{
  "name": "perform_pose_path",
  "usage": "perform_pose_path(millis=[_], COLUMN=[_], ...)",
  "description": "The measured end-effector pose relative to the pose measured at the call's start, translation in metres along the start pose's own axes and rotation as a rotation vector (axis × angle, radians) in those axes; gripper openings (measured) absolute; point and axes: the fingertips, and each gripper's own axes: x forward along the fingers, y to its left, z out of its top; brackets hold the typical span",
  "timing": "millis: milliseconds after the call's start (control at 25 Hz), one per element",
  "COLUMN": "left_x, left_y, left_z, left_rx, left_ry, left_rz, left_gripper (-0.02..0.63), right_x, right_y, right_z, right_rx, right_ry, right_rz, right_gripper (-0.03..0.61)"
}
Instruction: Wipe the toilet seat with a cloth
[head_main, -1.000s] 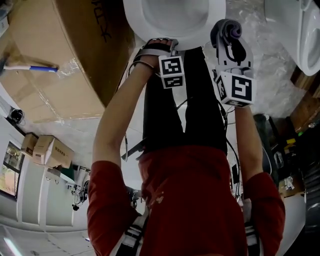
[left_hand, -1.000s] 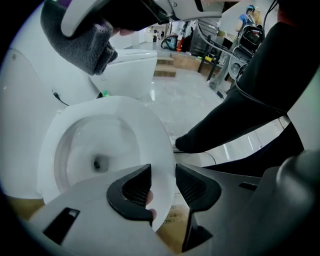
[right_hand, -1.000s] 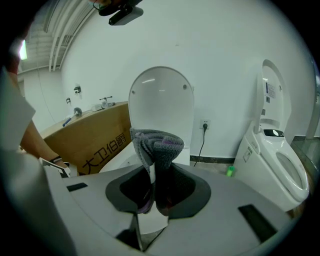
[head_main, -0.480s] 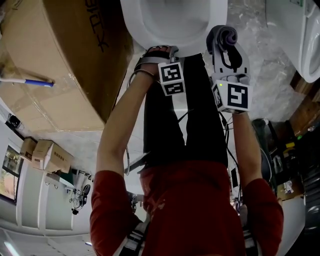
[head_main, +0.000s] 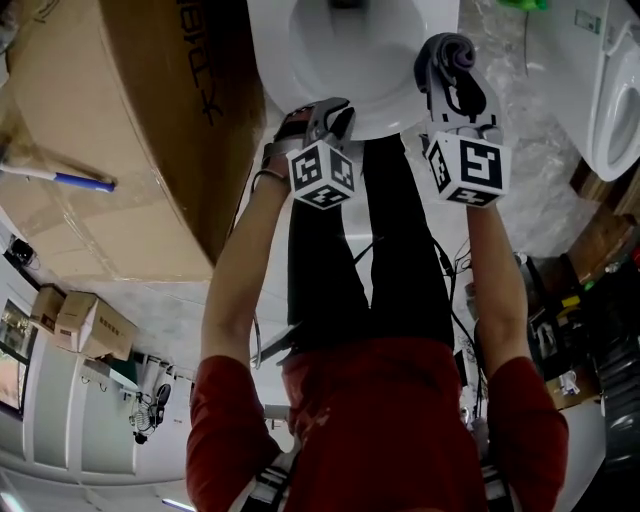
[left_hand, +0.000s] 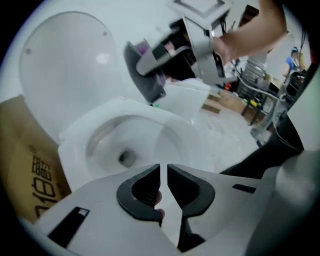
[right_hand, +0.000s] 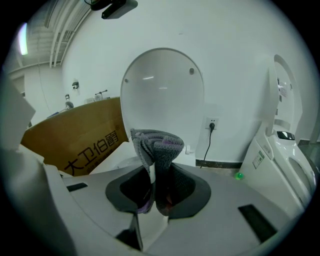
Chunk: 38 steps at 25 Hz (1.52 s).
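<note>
Right gripper (right_hand: 153, 172) clamps the bunched grey cloth (right_hand: 158, 144), toilet seat (left_hand: 187, 132) lies just ahead and below it, right rim nearest, while the empty left gripper (left_hand: 163, 172), jaws just closing to a slit, hangs over the front rim.

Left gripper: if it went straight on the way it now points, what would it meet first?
Probably the toilet rim nearest it, or the bowl just inside; depth is unclear. The left gripper has just been closing its jaws, with nothing between them.
</note>
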Motion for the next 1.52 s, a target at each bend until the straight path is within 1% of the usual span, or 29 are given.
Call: perform_pose_path(millis=[120, 200, 280, 360, 440, 520, 600, 680, 760, 920, 1160, 1360, 1520], left_x=[-0.022, -0.039, -0.061, -0.085, -0.105, -0.119, -0.126, -0.129, -0.131, -0.134, -0.141, -0.155, -0.172], left_y=[0.052, 0.085, 0.114, 0.139, 0.158, 0.169, 0.175, 0.178, 0.179, 0.186, 0.191, 0.195, 0.199], left_z=[0.024, 0.043, 0.064, 0.088, 0.106, 0.114, 0.116, 0.119, 0.121, 0.121, 0.108, 0.089, 0.071], left_rx=[-0.168, -0.236, -0.271, -0.257, -0.24, -0.259, -0.302, -0.357, -0.387, -0.419, -0.447, -0.45, -0.478], left_ry=[-0.175, -0.288, -0.396, -0.492, -0.552, -0.574, -0.596, -0.634, -0.661, -0.688, -0.673, -0.655, -0.648], left_rz=[0.18, 0.293, 0.393, 0.48, 0.548, 0.608, 0.657, 0.679, 0.685, 0.699, 0.722, 0.746, 0.774], left_gripper=[0.021, 0.014, 0.012, 0.012, 0.012, 0.012, 0.012, 0.012, 0.012, 0.012, 0.012, 0.012, 0.012], right_x=[0.023, 0.041, 0.06, 0.079, 0.101, 0.123, 0.141, 0.152, 0.157, 0.16, 0.166, 0.182, 0.193], right_y=[-0.012, -0.023, -0.036, -0.05, -0.064, -0.076, -0.081, -0.086, -0.088, -0.084, -0.076, -0.045, -0.013], right_z=[0.004, 0.004, 0.003, 0.003, 0.003, 0.003, 0.002, -0.003, -0.006, -0.004, 0.0, 0.015, 0.025], right_rx=[-0.013, -0.011, -0.01, 0.001, 0.031, 0.066, 0.066, 0.055, 0.054, 0.037, -0.009, -0.076, -0.115], right_ry=[0.012, 0.031, 0.063, 0.103, 0.15, 0.193, 0.242, 0.29, 0.305, 0.285, 0.28, 0.253, 0.223], right_rz=[-0.023, -0.041, -0.058, -0.077, -0.096, -0.107, -0.115, -0.124, -0.131, -0.12, -0.138, -0.095, -0.064], right_gripper=[0.094, 0.094, 0.094, 0.094, 0.094, 0.094, 0.094, 0.094, 0.094, 0.094, 0.094, 0.094, 0.094])
